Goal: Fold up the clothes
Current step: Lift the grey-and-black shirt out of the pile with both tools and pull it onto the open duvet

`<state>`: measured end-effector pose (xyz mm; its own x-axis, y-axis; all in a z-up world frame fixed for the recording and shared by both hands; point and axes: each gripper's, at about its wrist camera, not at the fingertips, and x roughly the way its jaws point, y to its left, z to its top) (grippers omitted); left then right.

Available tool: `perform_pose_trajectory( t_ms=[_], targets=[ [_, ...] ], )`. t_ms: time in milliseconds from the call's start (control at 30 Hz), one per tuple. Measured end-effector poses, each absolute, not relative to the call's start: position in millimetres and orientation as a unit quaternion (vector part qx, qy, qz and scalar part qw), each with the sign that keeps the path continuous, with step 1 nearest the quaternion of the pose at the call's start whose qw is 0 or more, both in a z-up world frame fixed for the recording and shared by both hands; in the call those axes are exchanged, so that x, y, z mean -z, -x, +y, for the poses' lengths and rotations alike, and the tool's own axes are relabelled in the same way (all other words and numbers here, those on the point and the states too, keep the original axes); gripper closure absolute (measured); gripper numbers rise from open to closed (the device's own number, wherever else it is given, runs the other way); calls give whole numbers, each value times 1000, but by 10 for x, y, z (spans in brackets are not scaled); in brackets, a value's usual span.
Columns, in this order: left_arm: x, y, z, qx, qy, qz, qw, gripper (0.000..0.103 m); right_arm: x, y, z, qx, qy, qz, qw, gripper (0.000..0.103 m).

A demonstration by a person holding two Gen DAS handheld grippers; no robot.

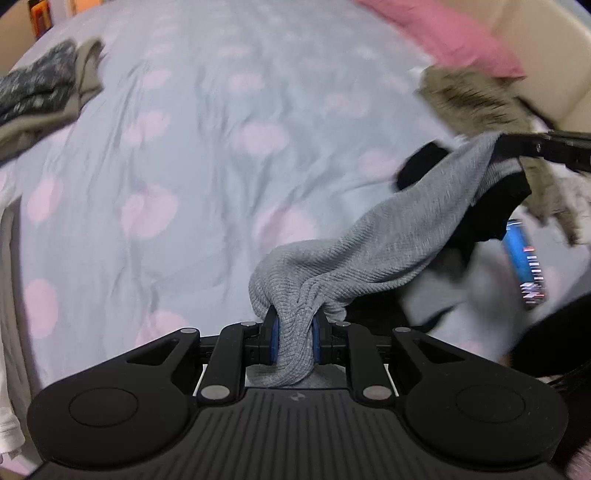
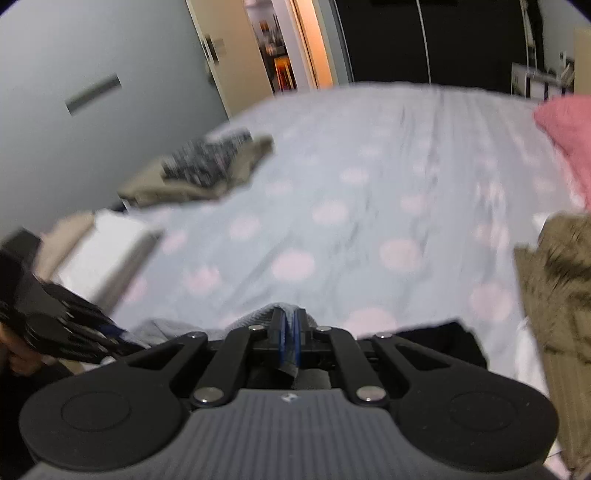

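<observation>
A grey ribbed knit garment hangs stretched above the bed between my two grippers. My left gripper is shut on one bunched end of it. My right gripper shows at the right edge of the left wrist view, holding the other end. In the right wrist view my right gripper is shut on a thin fold of the grey garment, and my left gripper shows at the lower left.
The bed cover is pale blue with pink spots. Folded olive and dark patterned clothes lie at the far left. A furry brown garment, black clothing, a pink pillow and a phone lie at the right.
</observation>
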<state>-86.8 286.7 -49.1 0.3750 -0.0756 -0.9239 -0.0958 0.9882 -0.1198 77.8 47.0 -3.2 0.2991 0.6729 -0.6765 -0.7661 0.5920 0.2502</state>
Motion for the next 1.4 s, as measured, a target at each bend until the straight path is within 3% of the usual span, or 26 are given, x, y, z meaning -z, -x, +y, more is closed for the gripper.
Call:
perform_pose_trajectory(
  t_ms=[100, 133, 167, 367, 500, 667, 867, 933, 1033, 1100, 1133, 1400],
  targets=[
    [701, 731, 2993, -39, 64, 572, 817, 87, 395, -911, 597, -437, 54, 393, 807, 81],
    [763, 706, 3040, -47, 69, 574, 815, 86, 465, -943, 611, -431, 50, 394, 810, 68],
    [804, 707, 3078, -53, 75, 575, 813, 85, 514, -974, 605, -426, 47, 396, 812, 64],
    [716, 803, 3012, -64, 46, 561, 824, 76, 617, -1130, 395, -398, 33, 405, 823, 60],
    [466, 890, 2800, -39, 9, 518, 854, 57, 746, -1169, 280, -379, 41, 427, 820, 60],
    [374, 869, 2544, 30, -4, 490, 871, 55, 821, -1028, 285, -401, 64, 436, 803, 61],
    [647, 747, 2056, 86, -97, 508, 852, 55, 906, -802, 453, -439, 131, 436, 775, 61],
    [774, 690, 1987, 85, -117, 515, 845, 61, 982, -753, 502, -442, 156, 439, 767, 61],
    [890, 605, 1998, 66, -127, 520, 842, 88, 1100, -715, 550, -437, 187, 445, 759, 65],
    [853, 576, 2112, 63, -90, 515, 850, 100, 1150, -756, 534, -430, 186, 451, 760, 90],
    [815, 571, 2183, 60, -67, 509, 856, 103, 1147, -794, 511, -426, 178, 454, 762, 97],
    [594, 597, 2888, -45, 61, 466, 881, 103, 930, -1290, 41, -285, 119, 454, 836, 100]
  ],
)
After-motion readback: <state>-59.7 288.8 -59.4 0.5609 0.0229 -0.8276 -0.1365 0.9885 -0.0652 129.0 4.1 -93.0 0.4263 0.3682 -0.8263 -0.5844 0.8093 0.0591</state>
